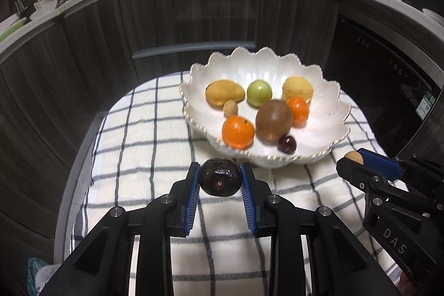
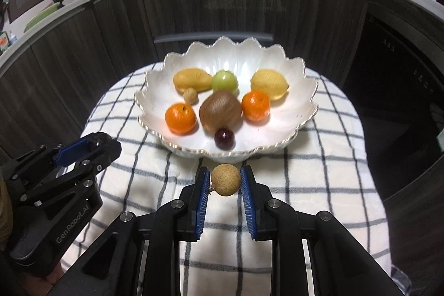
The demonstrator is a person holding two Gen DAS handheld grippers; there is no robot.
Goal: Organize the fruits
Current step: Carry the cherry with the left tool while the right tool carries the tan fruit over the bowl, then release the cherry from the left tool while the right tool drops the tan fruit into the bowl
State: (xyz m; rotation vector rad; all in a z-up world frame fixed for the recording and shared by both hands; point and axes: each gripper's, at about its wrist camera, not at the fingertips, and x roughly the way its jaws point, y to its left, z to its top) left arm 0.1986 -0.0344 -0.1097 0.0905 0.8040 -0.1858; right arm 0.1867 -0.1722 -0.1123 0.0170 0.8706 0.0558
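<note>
Item one: the left gripper (image 1: 219, 179) is clamping a dark purple, glossy round fruit (image 1: 219, 178) between its blue ribbed pads, holding it clear of the white cloth with grey check lines (image 1: 144, 135).

Item two: the right gripper (image 2: 225, 181) is pinching a small tan, rough-skinned round fruit (image 2: 225, 179) in the same way, jaws closed onto its sides. In the left wrist view this gripper is showing at the right edge, with the tan fruit peeking past its tip.

Item three: the white scalloped ceramic bowl with a gilt rim (image 2: 155, 79) is sitting on the cloth just beyond both grippers. It is holding a yellow oblong mango-like fruit (image 2: 191, 80), a smooth green apple (image 2: 224, 81), a pebbled yellow lemon (image 2: 269, 85), two dimpled oranges (image 2: 180, 118), a fuzzy brown kiwi-shaped fruit (image 2: 220, 110), a small tan ball (image 2: 190, 95) and a shiny dark red cherry-like fruit (image 2: 224, 138).

Step in hand, by judgement: both fruits are being carried toward the bowl, neither yet over its rim.

Next move, by judgement: each gripper is needing to pass above the raised scalloped edge, find an open patch of the glazed floor, probably at the near right, and part its jaws low, since round, smooth fruit is likely to roll.
</note>
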